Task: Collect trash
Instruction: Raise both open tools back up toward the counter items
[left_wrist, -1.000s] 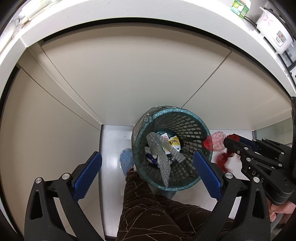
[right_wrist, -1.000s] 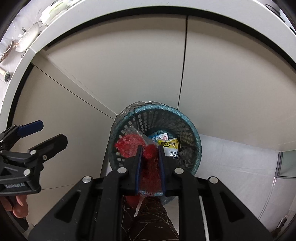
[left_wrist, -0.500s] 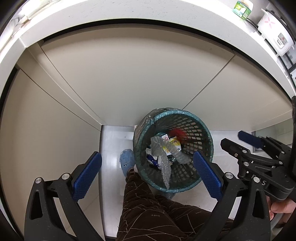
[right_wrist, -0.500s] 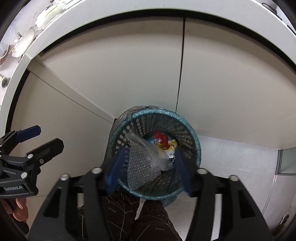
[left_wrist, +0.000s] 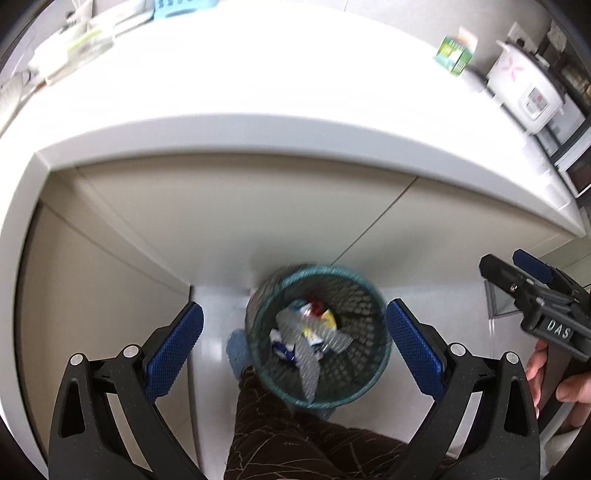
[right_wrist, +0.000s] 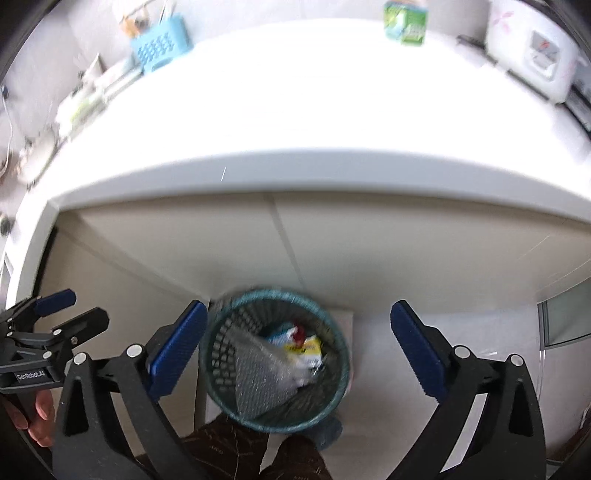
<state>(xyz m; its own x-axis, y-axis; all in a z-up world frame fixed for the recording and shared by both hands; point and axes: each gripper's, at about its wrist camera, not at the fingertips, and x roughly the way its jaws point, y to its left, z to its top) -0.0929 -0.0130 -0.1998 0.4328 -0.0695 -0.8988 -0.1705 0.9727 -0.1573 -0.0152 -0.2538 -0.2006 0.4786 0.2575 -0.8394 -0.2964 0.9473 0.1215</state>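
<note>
A teal mesh waste basket (left_wrist: 369, 354) (right_wrist: 221, 343) stands on the white floor against the cabinet. Inside it lie a sheet of bubble wrap (left_wrist: 306, 358) (right_wrist: 258, 373), a yellow wrapper (left_wrist: 327, 321) and a red net scrap (left_wrist: 316, 305) (right_wrist: 299, 332). My left gripper (left_wrist: 293, 306) hangs open above the basket, with nothing between its blue pads. My right gripper (right_wrist: 298, 306) is over the basket too; its jaws are opening wide and hold nothing. Each gripper shows in the other's view, the right one (left_wrist: 502, 260) at the right edge and the left one (right_wrist: 85, 306) at the left edge.
A white countertop (left_wrist: 258, 74) juts out above the beige cabinet doors (left_wrist: 221, 221). On it stand a green box (left_wrist: 454, 55), a white rice cooker (left_wrist: 528, 92) and a blue caddy (right_wrist: 160, 46). A brown trouser leg (left_wrist: 295, 435) and a blue slipper (left_wrist: 236, 347) are beside the basket.
My right gripper opened and let go of the red net scrap, which dropped into the basket. Both grippers rose, so the basket looks smaller and the countertop has come into view.
</note>
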